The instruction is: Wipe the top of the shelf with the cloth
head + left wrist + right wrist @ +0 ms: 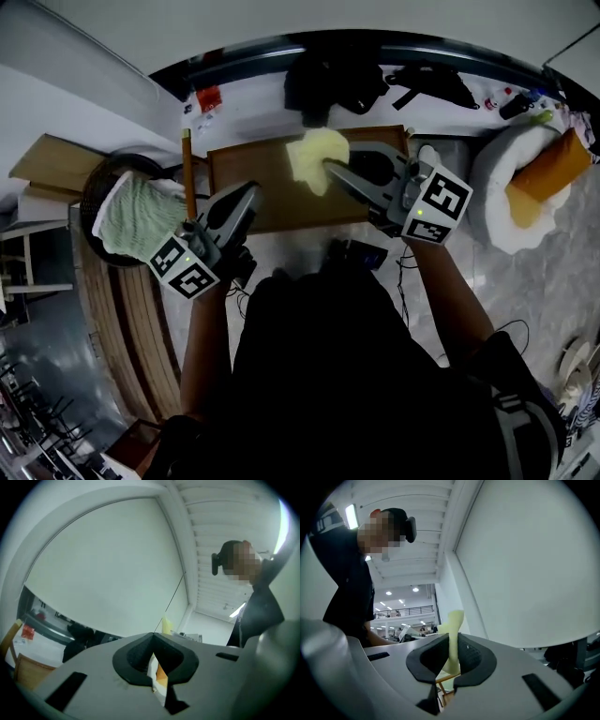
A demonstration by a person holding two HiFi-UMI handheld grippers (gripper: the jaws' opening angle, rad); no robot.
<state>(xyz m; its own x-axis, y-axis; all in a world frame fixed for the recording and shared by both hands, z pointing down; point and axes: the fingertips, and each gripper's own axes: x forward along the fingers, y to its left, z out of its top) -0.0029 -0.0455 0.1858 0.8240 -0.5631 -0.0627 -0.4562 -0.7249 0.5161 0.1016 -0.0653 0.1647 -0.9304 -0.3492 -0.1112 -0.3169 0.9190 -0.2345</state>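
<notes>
The brown wooden shelf top (267, 192) lies in the middle of the head view. A pale yellow cloth (317, 157) hangs bunched over its far right part, pinched in my right gripper (330, 169), which is shut on it. In the right gripper view the cloth (453, 623) sticks up between the black pads (474, 656). My left gripper (249, 195) hovers over the shelf's near left edge, jaws together and holding nothing. From the left gripper view a small tip of the cloth (166, 625) shows beyond the left gripper (153, 635).
A green knitted fabric (136, 217) lies over a round dark basket (98, 183) on the left. An orange stick (187, 173) stands by the shelf's left end. A white round cushion (502, 202) with an orange pillow (547, 173) sits right. Black bags (330, 80) lie behind the shelf.
</notes>
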